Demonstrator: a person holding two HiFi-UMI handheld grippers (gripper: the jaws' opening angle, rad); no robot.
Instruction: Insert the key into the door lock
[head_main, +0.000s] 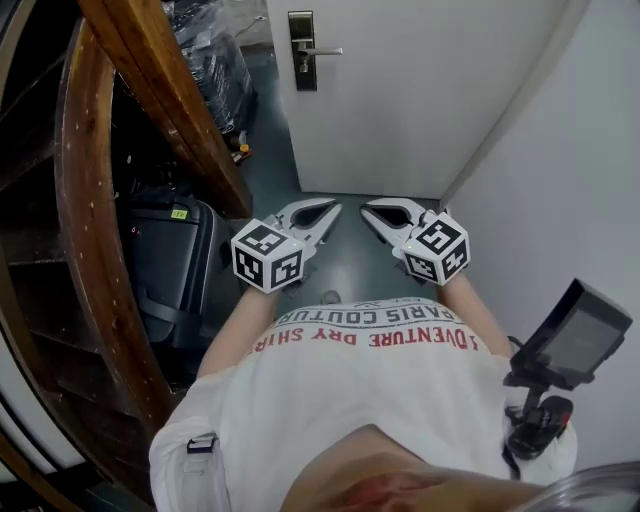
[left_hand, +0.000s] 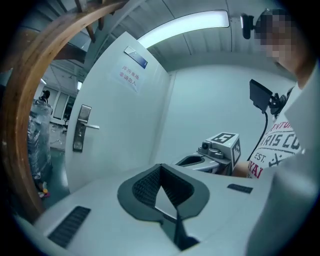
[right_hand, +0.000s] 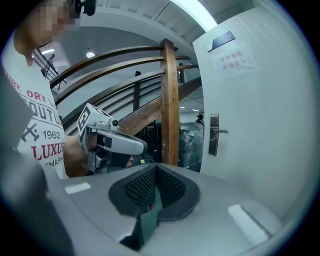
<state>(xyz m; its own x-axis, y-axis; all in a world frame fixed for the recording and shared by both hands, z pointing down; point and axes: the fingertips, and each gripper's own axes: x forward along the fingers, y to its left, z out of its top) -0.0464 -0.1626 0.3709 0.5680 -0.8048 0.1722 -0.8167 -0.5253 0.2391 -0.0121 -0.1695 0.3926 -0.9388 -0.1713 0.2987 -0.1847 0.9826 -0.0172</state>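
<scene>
Here, left gripper (head_main: 333, 206) and right gripper (head_main: 366, 208), both closed empty, point at the door lock (head_main: 303, 50) well ahead.

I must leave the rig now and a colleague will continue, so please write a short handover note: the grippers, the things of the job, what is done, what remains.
Left gripper: jaws shut, nothing seen between them, held in front of the body.
Right gripper: jaws shut, beside the left one; both point toward the door.
Lock plate with its handle: on the door, well ahead of both grippers, not touched.
Key: visible in no view; I cannot tell whether the right jaws pinch something thin.
Done: nothing at the lock.
Left: confirm the key, approach the lock, insert it.
</scene>
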